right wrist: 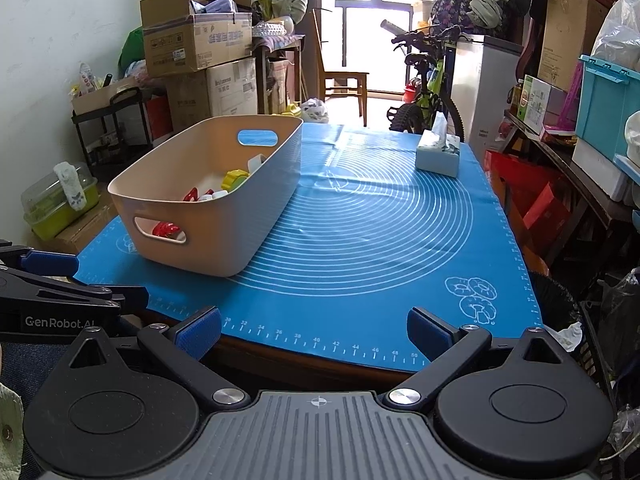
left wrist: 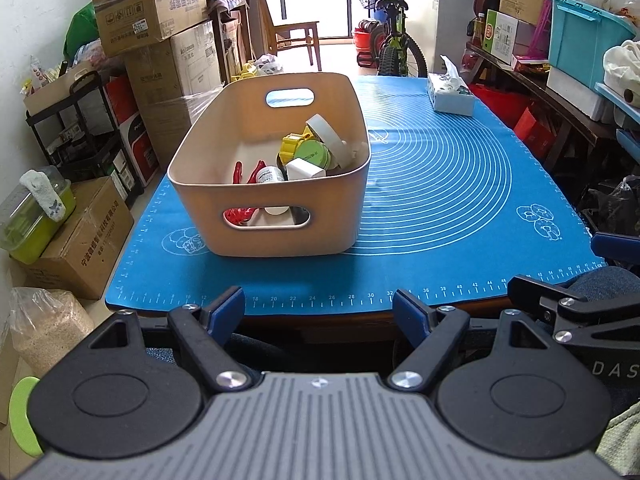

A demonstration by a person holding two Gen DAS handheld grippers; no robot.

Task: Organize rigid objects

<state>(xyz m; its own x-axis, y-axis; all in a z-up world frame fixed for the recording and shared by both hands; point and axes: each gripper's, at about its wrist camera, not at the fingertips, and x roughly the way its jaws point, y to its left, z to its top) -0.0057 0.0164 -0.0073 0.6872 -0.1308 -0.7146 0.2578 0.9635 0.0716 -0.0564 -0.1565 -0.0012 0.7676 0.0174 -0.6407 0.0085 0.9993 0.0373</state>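
Note:
A beige plastic bin point(left wrist: 208, 184) point(right wrist: 256, 216) stands on the left part of the blue mat point(left wrist: 440, 200) point(right wrist: 380, 220). Inside it lie a yellow and green round object point(left wrist: 308, 150), a white tape roll point(left wrist: 324, 130), a white box point(left wrist: 304, 169), a small white jar point(left wrist: 269, 174) and a red piece point(left wrist: 239, 172). My left gripper point(left wrist: 320, 308) is open and empty at the table's near edge, in front of the bin. My right gripper point(right wrist: 316, 330) is open and empty at the near edge, right of the bin. The left gripper shows at the left of the right wrist view point(right wrist: 48, 276).
A tissue box point(left wrist: 450, 94) point(right wrist: 437, 156) stands at the mat's far right. Cardboard boxes point(left wrist: 160, 40) and a black shelf point(left wrist: 84, 136) crowd the left of the table. A bicycle point(left wrist: 394, 36) stands behind it. Shelves with bins point(left wrist: 584, 32) run along the right.

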